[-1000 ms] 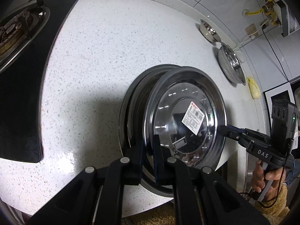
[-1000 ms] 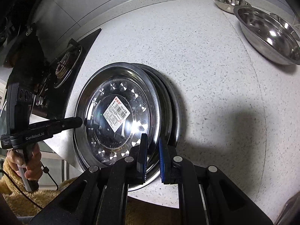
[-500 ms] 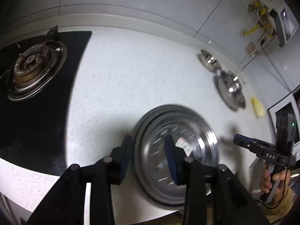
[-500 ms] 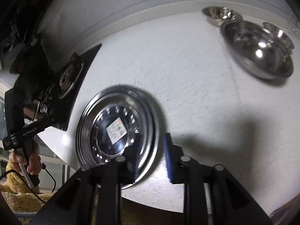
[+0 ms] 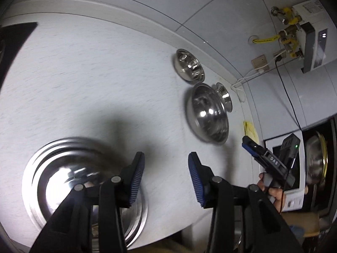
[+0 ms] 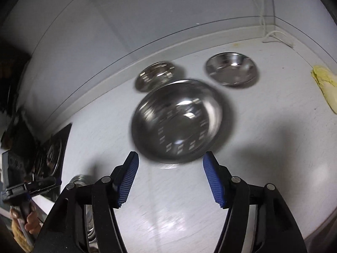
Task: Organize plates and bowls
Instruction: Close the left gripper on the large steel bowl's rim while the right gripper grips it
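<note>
Having let go of the stacked plates (image 5: 84, 179), which now lie at the lower left of the left wrist view, both tools hang empty. The left gripper (image 5: 166, 177) and right gripper (image 6: 170, 181) have just been opening, jaws apart with nothing between them. The large bowl (image 6: 177, 122) now fills the centre of the right wrist view, two smaller bowls (image 6: 231, 68) behind it; bowls likely come next.

A yellow cloth (image 6: 325, 88) is seen lying on the speckled white countertop (image 5: 94, 80) near the corner, while a wall-mounted water heater (image 5: 313, 42) with yellow-fitted pipes (image 5: 284, 33) is fixed above.
</note>
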